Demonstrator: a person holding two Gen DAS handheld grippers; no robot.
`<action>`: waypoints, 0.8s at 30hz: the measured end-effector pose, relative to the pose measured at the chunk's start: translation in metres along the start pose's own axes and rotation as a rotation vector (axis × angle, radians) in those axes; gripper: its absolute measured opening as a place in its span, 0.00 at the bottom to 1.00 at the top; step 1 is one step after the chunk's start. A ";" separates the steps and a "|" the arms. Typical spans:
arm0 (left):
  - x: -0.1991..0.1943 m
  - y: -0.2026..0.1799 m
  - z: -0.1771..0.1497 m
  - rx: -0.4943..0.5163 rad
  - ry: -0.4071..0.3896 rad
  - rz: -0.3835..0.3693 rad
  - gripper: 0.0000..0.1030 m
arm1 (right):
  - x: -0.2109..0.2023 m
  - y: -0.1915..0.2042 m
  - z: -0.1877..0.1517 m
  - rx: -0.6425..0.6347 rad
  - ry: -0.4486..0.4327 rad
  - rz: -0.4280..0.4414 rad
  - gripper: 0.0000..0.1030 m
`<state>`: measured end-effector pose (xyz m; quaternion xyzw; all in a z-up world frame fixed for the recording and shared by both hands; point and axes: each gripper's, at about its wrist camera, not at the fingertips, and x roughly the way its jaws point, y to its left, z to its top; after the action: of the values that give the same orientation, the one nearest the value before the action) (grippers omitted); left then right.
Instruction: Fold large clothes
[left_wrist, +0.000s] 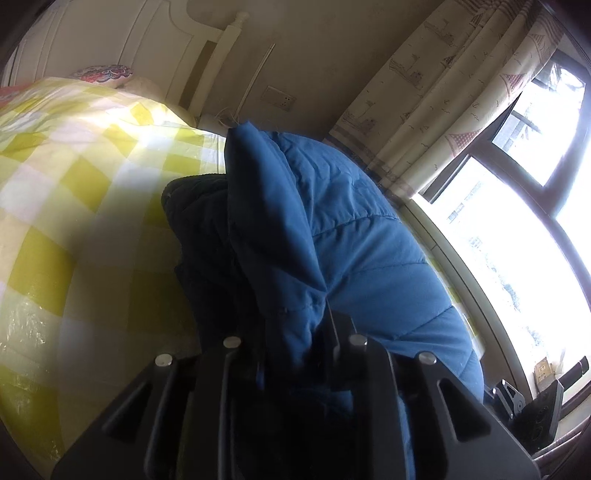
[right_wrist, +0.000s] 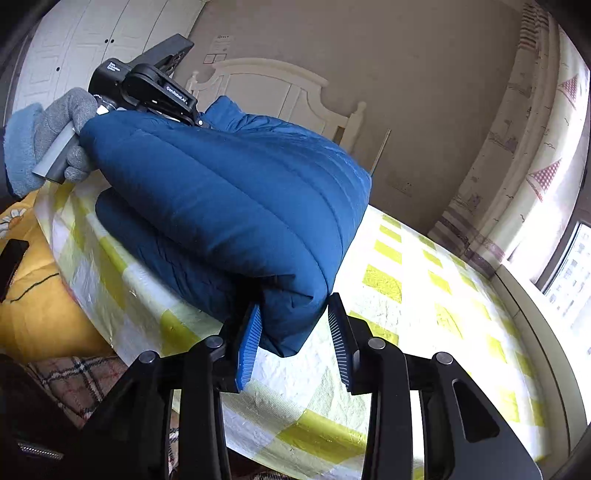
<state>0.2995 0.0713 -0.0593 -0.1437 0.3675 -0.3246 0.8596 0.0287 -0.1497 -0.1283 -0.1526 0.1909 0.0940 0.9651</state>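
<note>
A blue quilted jacket (right_wrist: 229, 206) lies folded double on the bed's yellow-and-white check cover (right_wrist: 399, 288), its dark lining (left_wrist: 199, 229) showing on the left. My left gripper (left_wrist: 291, 339) is shut on a bunched edge of the jacket (left_wrist: 332, 229), and the fabric hides its fingertips. In the right wrist view a grey-gloved hand (right_wrist: 70, 122) holds that gripper's black body (right_wrist: 147, 88) at the jacket's far upper edge, which is lifted off the bed. My right gripper (right_wrist: 293, 343) holds the near folded corner between its blue ribbed pads (right_wrist: 249, 343).
A white headboard (right_wrist: 266, 88) and a patterned pillow (left_wrist: 103, 74) stand at the bed's far end. The curtain (left_wrist: 443, 103) and bright window (left_wrist: 517, 240) run along the right side. A yellow blanket (right_wrist: 33, 317) and plaid cloth (right_wrist: 81, 373) lie off the bed's left edge.
</note>
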 end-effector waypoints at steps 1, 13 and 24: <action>-0.001 0.004 -0.004 -0.007 -0.004 -0.006 0.21 | -0.009 -0.003 0.007 0.045 -0.031 0.031 0.34; 0.008 0.001 -0.001 -0.013 -0.012 -0.016 0.28 | 0.074 0.128 0.090 -0.142 0.023 0.075 0.75; -0.080 -0.030 0.034 0.068 -0.240 0.126 0.52 | 0.098 0.148 0.067 -0.282 -0.010 -0.024 0.75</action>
<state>0.2693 0.1027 0.0221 -0.1287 0.2592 -0.2627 0.9205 0.1048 0.0229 -0.1467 -0.2885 0.1690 0.1089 0.9361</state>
